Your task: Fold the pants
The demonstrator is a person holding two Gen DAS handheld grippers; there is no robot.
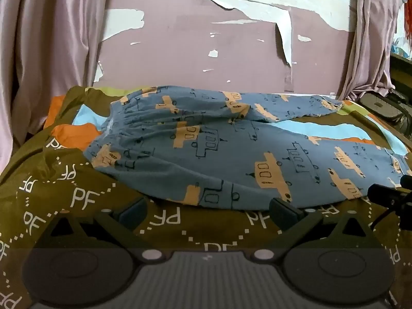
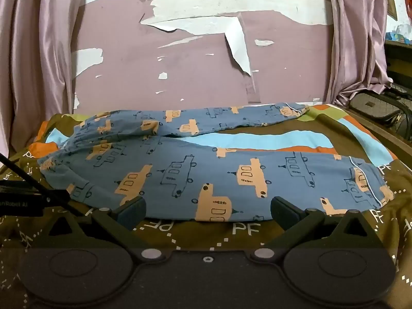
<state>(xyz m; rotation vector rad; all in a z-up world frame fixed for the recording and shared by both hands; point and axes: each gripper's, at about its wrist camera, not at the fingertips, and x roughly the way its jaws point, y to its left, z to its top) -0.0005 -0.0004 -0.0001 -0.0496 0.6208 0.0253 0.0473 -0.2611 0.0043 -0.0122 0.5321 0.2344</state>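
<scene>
Blue pants (image 1: 206, 141) printed with tan and outlined vehicles lie spread on the bed, waistband at the left, both legs running to the right with a gap between them. My left gripper (image 1: 208, 212) stands open just in front of the near edge of the pants, close to the waist end, nothing between its fingers. In the right wrist view the same pants (image 2: 206, 170) fill the middle, the near leg's cuff (image 2: 370, 182) at the right. My right gripper (image 2: 208, 212) is open at the near leg's front edge, empty.
An olive bedsheet (image 2: 244, 231) with white "PF" letters and blue, orange and green patches covers the bed. A pink wall (image 2: 180, 72) with peeling paint stands behind, pink curtains (image 2: 33, 51) at both sides. A dark bag (image 2: 378, 108) sits at the far right. The other gripper's body (image 2: 23, 200) shows at the left.
</scene>
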